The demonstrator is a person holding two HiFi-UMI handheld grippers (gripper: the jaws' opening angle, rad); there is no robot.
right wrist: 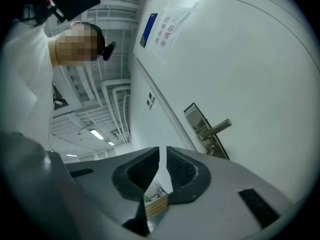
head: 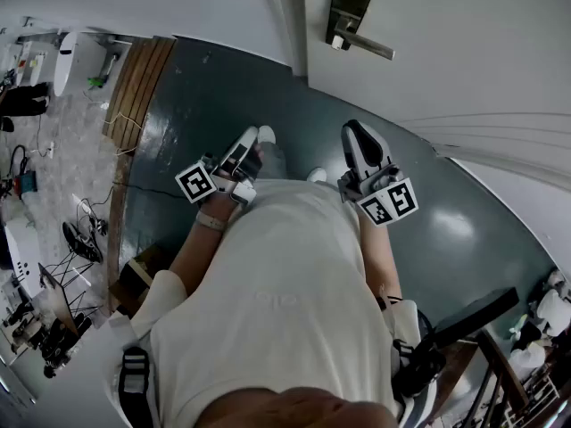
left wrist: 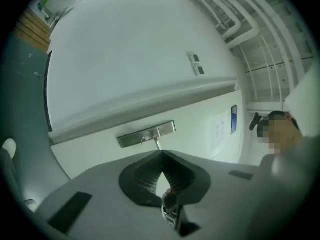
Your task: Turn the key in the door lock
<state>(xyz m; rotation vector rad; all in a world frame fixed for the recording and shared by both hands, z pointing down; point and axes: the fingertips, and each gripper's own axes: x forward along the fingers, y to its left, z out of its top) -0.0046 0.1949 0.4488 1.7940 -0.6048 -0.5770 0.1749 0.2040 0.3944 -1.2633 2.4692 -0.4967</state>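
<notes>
The white door carries a metal lock plate (head: pixel 346 7) with a lever handle (head: pixel 368 48) at the top of the head view. Both grippers hang near the person's body, well short of the door. My left gripper (head: pixel 248 141) points at the plate (left wrist: pixel 147 134); its tips (left wrist: pixel 161 154) meet, with nothing seen between them. My right gripper (head: pixel 357 132) is shut (right wrist: pixel 162 151) with only a thin slit left, and it holds nothing. The plate (right wrist: pixel 199 121) and lever (right wrist: pixel 218 127) lie to its right. A small round fitting (right wrist: pixel 213 147) sits under the lever. I cannot make out a key.
The floor (head: pixel 223 96) is dark and glossy. Wooden boards (head: pixel 138 83) and tangled cables and gear (head: pixel 36 266) fill the left edge. A railing (head: pixel 500 364) stands at the lower right. A paper notice (right wrist: pixel 170 26) and a blue sign (right wrist: pixel 148 30) hang on the door.
</notes>
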